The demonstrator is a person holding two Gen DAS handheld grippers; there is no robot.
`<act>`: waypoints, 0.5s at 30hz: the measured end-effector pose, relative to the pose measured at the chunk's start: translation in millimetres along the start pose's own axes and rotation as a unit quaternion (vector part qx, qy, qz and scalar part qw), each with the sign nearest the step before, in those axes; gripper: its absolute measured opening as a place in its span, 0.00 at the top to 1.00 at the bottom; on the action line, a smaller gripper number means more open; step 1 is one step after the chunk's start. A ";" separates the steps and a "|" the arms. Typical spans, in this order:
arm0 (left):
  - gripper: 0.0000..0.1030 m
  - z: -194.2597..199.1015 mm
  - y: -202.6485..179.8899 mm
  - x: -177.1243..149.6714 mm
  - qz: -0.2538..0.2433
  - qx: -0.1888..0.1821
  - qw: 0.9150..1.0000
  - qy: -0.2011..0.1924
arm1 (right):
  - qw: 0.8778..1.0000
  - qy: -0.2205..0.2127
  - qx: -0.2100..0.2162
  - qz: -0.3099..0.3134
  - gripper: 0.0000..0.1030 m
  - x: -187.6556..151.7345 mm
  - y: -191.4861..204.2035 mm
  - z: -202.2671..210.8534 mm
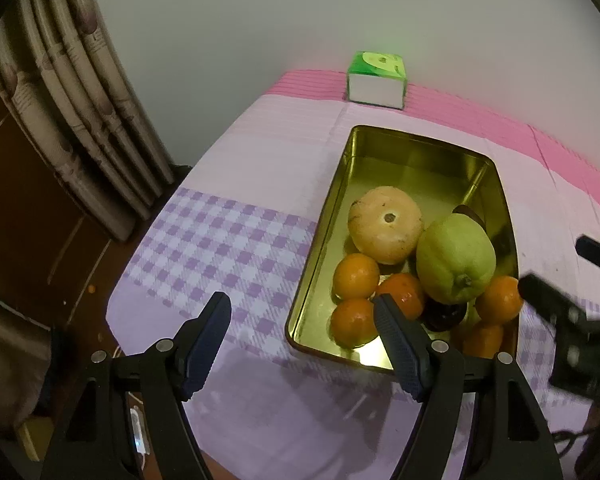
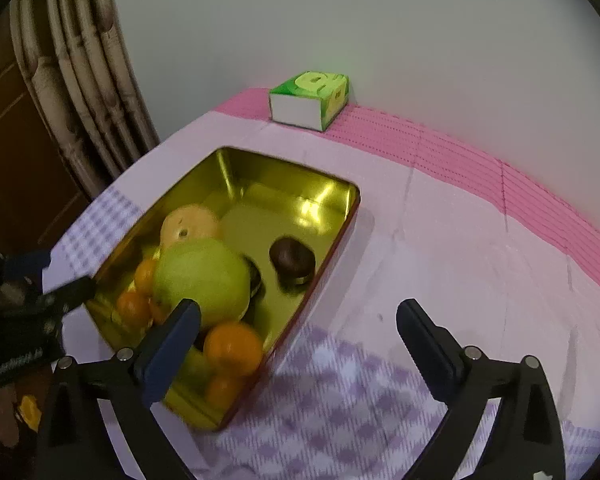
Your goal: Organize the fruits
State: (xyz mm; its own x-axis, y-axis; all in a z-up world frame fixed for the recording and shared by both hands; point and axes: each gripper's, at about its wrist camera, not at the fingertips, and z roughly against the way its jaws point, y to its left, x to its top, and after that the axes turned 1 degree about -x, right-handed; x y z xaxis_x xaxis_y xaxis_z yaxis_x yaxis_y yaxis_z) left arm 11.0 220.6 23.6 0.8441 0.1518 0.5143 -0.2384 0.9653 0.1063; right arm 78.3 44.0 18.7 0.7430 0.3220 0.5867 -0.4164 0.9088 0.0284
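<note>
Left tool (image 1: 302, 312), right tool (image 2: 298, 318): black frames, ribbed navy pads (silver screws).

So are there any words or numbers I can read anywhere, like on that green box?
No text can be read for certain.
Green box: large pale shapes on its top and side, too blurred to read as letters.
Left tongs: a line of small pale print low on the black body, too small and blurred to read.
Gold tin: no lettering shows on it.
</note>
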 end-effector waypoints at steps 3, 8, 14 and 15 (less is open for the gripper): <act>0.28 1.4 -3.9 -1.1 -0.006 -0.002 1.000 -0.001 | 1.000 0.005 -0.002 -0.003 0.02 -11.1 3.8 6.6; 0.27 2.1 -10.6 -3.4 -0.013 -0.005 1.000 0.003 | 1.000 0.011 -0.010 -0.004 0.02 -24.7 8.7 10.2; 0.24 3.8 -15.5 -5.3 -0.021 -0.004 1.000 0.002 | 1.000 0.022 -0.013 -0.013 0.01 -32.6 11.8 7.8; 0.24 3.6 -16.0 -5.5 -0.022 -0.004 1.000 0.003 | 1.000 0.023 -0.013 -0.014 0.01 -33.3 12.0 7.0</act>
State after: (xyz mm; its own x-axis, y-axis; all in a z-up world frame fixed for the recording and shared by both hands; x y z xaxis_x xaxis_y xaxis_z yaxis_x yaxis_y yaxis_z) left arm 8.4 203.6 22.2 0.8564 0.1105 0.5044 -0.1972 0.9728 0.1217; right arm 44.8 42.3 5.1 0.7782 0.3075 0.5476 -0.3817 0.9240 0.0236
